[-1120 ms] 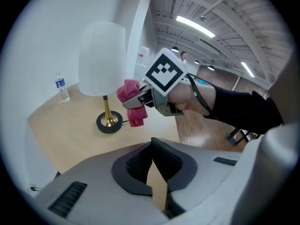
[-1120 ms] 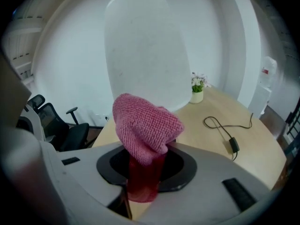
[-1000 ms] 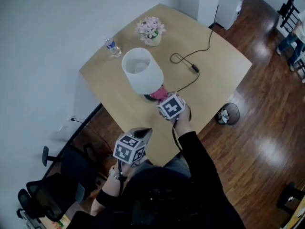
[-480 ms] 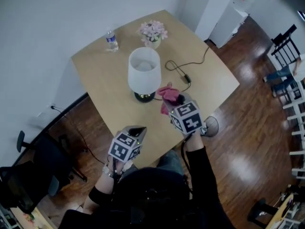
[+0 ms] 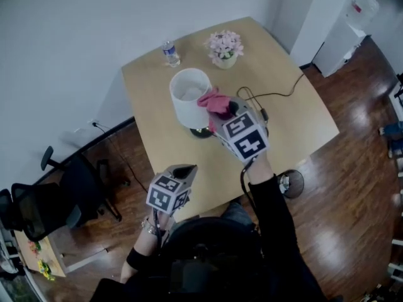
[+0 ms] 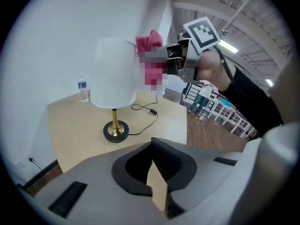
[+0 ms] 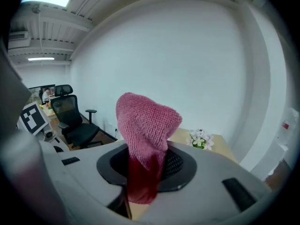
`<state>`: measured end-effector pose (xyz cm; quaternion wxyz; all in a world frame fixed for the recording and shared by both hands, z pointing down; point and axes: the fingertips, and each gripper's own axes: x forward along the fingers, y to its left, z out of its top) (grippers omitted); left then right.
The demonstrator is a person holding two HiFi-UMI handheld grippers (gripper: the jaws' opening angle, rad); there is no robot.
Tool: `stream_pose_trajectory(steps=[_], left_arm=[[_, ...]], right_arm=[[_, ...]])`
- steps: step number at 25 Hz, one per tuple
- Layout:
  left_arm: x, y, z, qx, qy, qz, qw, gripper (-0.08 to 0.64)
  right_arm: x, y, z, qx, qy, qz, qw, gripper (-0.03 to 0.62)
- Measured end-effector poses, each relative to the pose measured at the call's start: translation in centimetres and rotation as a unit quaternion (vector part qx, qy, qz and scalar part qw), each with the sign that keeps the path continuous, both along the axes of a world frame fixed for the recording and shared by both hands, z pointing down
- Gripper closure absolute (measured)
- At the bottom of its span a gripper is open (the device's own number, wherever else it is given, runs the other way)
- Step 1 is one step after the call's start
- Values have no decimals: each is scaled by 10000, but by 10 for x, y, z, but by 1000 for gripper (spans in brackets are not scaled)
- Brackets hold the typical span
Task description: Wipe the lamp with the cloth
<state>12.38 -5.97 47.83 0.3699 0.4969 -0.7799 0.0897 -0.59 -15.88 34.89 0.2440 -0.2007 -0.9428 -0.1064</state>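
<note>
The lamp (image 5: pixel 189 97), white shade on a brass stem and dark base, stands mid-table. My right gripper (image 5: pixel 224 110) is shut on the pink cloth (image 5: pixel 213 101), which is raised beside the shade's right rim; I cannot tell whether they touch. In the right gripper view the cloth (image 7: pixel 146 130) bunches up out of the jaws of that gripper (image 7: pixel 144 184). My left gripper (image 5: pixel 183 170) hangs shut and empty over the table's near edge. The left gripper view shows its closed jaws (image 6: pixel 156 177) below, the lamp (image 6: pixel 114 74) ahead and the cloth (image 6: pixel 150 42) by the shade's top.
On the wooden table (image 5: pixel 289 131) a water bottle (image 5: pixel 169 53) and a pot of pink flowers (image 5: pixel 225 48) stand at the far side. The lamp's black cord (image 5: pixel 277 94) runs right across the top. An office chair (image 5: pixel 60 200) stands on the floor at the left.
My right gripper has lifted the cloth from beside the lamp's base up to the shade's rim. The left gripper has shifted only slightly.
</note>
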Motion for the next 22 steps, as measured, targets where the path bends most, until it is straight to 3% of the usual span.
stream_pose_trajectory(steps=[9,12,22], left_arm=[[-4,5,-6,-232,-147,-909,9955,548],[-3,-3,-4,-280,-128,-1028,9942,548],[22,-32,15,-509,272,-1287,9900,548]], right_arm=[[-12,-2,40,364,289,-779,9959,486],[-8,-5,74,471,600,-922,9928,486],[4,-9,168,125,1543,-1252,9800,486]])
